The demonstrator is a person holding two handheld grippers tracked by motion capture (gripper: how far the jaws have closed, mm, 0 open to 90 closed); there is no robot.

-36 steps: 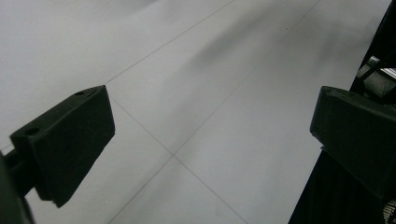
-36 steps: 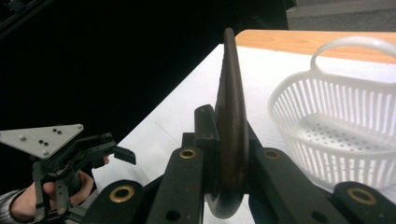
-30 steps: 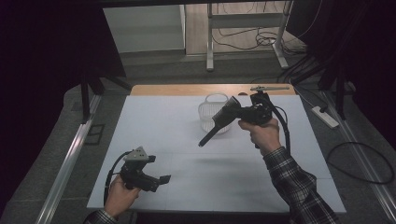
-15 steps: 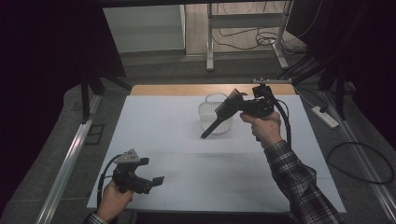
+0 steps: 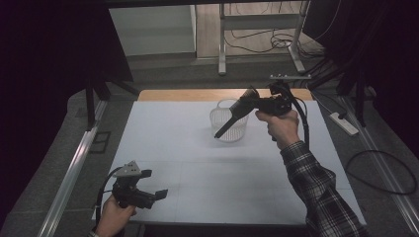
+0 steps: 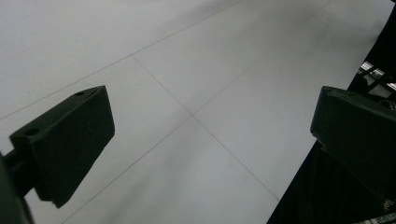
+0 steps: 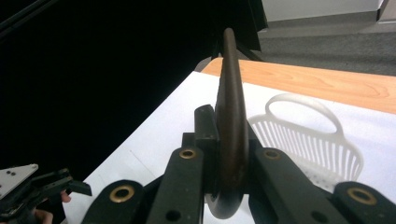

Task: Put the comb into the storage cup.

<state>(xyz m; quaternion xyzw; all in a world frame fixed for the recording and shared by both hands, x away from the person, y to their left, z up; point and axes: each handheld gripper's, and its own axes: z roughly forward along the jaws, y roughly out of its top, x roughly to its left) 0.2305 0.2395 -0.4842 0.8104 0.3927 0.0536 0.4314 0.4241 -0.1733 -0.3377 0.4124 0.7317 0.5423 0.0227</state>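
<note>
A dark long-handled utensil (image 5: pixel 232 120), apparently a spoon or ladle, is clamped between the pads of the right gripper (image 5: pixel 248 104). In the right gripper view the utensil (image 7: pixel 231 121) is seen gripped at its broad end, with the slim handle pointing away from the camera. It is held in the air above a white slatted basket (image 5: pixel 228 121) that stands on the far half of the desk (image 5: pixel 168 143); the handle slopes down across the basket's front, without evident contact. The grip at the broad end is judged to leave the handle free to be lowered into the basket.

The right hand (image 5: pixel 281 127) is raised, with the forearm in a plaid sleeve (image 5: pixel 321 192) reaching forward and the gripper directed left and slightly down.

The left gripper (image 5: pixel 148 195) is held low near the front left corner of the desk, its jaws standing apart with nothing between them. It is well apart from the basket and is judged to be idle.
</note>
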